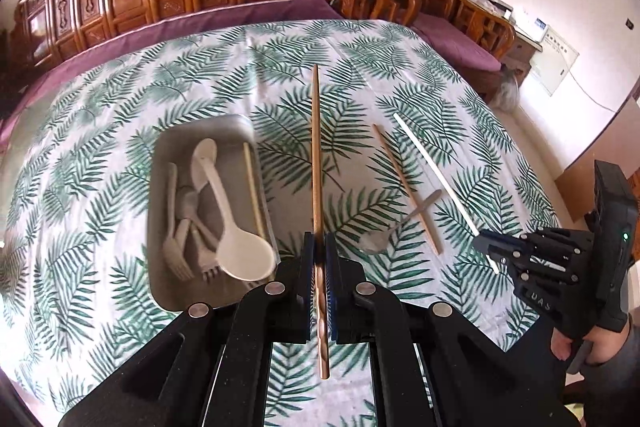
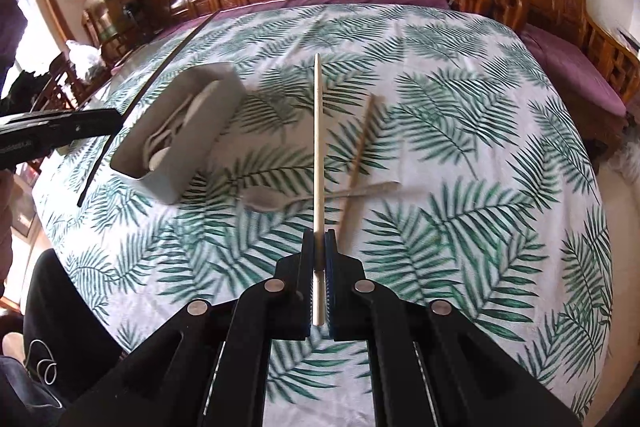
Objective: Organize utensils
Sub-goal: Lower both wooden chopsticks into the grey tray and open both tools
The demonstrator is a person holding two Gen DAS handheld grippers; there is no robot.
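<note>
Left wrist: left gripper (image 1: 319,247) clamped a brown chopstick (image 1: 316,147), tray (image 1: 160,163) rim just left (perhaps clear); right gripper (image 2: 319,243) pinched a pale chopstick (image 2: 318,131).

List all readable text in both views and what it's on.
"DAS": right gripper body, seen from the left wrist.
Wall panel: print too small to read.
Box on the cabinet: label blurred.
Left gripper body, right wrist view: faint lettering, unreadable.
Nothing else carries text.
</note>
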